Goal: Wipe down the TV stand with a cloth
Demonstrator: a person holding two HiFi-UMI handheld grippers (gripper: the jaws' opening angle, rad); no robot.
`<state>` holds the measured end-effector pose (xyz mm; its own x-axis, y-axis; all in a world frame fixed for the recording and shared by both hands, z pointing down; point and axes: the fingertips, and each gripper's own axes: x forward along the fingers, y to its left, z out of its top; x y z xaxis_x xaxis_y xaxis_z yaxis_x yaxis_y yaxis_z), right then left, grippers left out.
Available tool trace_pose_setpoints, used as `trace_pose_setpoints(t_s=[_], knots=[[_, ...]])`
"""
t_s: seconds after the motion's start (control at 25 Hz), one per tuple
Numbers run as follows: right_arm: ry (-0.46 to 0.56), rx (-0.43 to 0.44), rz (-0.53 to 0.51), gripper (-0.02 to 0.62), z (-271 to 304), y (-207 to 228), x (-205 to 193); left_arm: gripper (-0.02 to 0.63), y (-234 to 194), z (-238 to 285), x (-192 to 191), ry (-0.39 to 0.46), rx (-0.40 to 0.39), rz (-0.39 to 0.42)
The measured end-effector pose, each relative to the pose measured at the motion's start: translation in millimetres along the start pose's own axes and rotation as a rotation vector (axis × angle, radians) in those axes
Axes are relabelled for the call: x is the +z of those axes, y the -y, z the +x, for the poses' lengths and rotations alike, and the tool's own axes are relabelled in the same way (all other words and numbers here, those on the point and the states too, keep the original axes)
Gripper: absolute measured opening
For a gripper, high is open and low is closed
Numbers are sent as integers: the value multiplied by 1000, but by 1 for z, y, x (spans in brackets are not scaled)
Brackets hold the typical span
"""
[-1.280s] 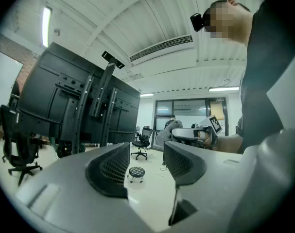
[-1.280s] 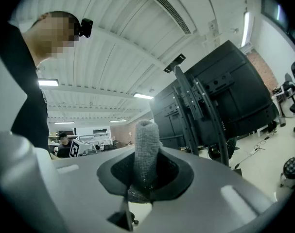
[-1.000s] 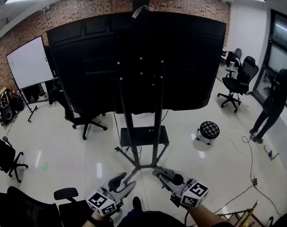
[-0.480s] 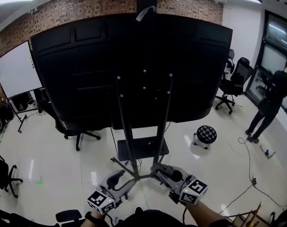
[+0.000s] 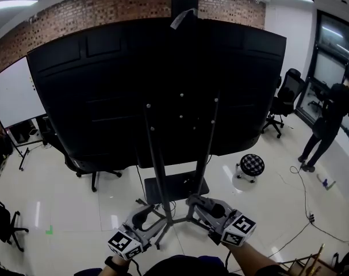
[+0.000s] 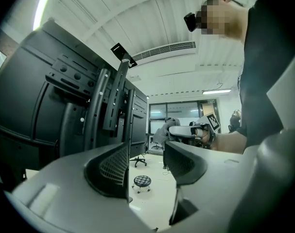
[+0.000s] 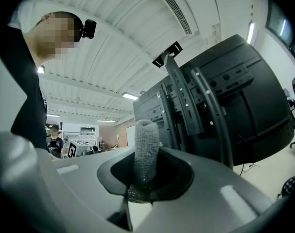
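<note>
A: Your right gripper (image 5: 200,204) has the cloth (image 7: 146,147), a grey roll, pinched upright between its jaws, so that is your wiping hand. The TV stand (image 5: 168,203) is straight ahead of it, and the right upright (image 5: 205,148) is the closer of its two posts.

B: Agreed. In the right gripper view that upright sits to the right of the cloth and apart from it, so there is no contact yet. Your left gripper (image 6: 147,152) has just been opening its jaws. They stand at a narrow gap with nothing between them.

A: Mind the long axes. Both uprights run from the floor up behind the TV (image 5: 105,79), so I'd judge a stroke along them goes up and down. The low shelf (image 5: 175,187) lies flat between them, just beyond your jaws.

B: The base legs (image 5: 177,221) splay out on the floor (image 5: 76,200) right by both grippers. From above I cannot tell whether either gripper touches them. That looks like your tightest spot.

A: Room to the sides is good. The stool (image 5: 253,164) is off to your right, well apart, and the office chair (image 5: 94,168) is well to your left. The person (image 5: 332,117) by the windows is far off.

B: So lead with the right hand toward its upright, and hold the left one clear of the left upright (image 5: 156,154)
</note>
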<state>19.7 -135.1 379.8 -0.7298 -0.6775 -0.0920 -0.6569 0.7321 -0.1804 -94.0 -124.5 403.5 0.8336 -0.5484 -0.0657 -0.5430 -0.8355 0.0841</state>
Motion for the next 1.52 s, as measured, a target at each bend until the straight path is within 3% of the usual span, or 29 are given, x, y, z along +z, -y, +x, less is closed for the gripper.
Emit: trace_pose_setpoints(t_s=[0.36, 0.56, 1.0, 1.16, 1.52], knots=[[23, 55, -97, 59, 21, 14, 37, 268, -10, 22, 29, 38, 1, 48], [65, 102, -191, 58, 35, 22, 83, 273, -11, 35, 68, 66, -19, 143], [128, 162, -490, 60, 77, 39, 220, 289, -22, 88, 189, 165, -107, 354], [140, 164, -533, 60, 94, 52, 267, 295, -22, 113, 229, 176, -132, 412], [148, 81, -779, 62, 134, 65, 367, 293, -54, 151, 329, 234, -71, 492]])
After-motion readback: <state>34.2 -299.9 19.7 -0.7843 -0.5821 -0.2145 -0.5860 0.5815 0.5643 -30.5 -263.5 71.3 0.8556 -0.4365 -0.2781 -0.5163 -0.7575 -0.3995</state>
